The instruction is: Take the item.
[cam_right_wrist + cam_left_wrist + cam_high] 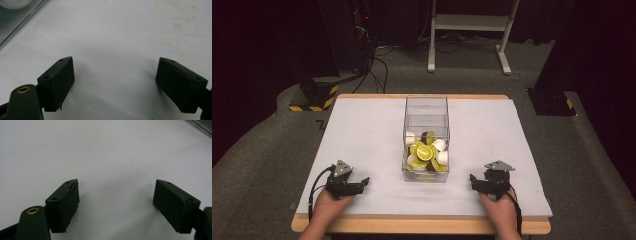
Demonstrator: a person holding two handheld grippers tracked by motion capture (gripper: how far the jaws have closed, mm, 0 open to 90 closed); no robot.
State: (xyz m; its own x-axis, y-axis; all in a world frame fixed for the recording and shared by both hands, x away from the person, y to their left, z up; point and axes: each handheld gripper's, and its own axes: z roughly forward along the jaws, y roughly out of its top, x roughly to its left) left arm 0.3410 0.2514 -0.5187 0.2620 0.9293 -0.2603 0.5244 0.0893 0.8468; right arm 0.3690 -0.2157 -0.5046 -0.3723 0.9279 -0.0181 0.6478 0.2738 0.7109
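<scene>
A clear plastic box (426, 107) stands upright in the middle of the white table mat (362, 135). Its near end holds lime slices (424, 151), white cup-like pieces (441, 158) and a dark piece. My left gripper (366, 183) rests low on the mat to the left of the box, held by a hand at the front edge. Its jaws stand wide apart over bare mat, as the left gripper (116, 192) view shows. My right gripper (472, 181) rests to the right of the box, jaws also wide with nothing between them, seen close as the right gripper (116, 72).
The box's bottom edge (20, 23) crosses the top left corner of the right gripper view. Faint stains (175, 22) mark the mat there. Beyond the table stand a white frame's legs (469, 30), cables and black stands with striped bases (314, 95) on grey carpet.
</scene>
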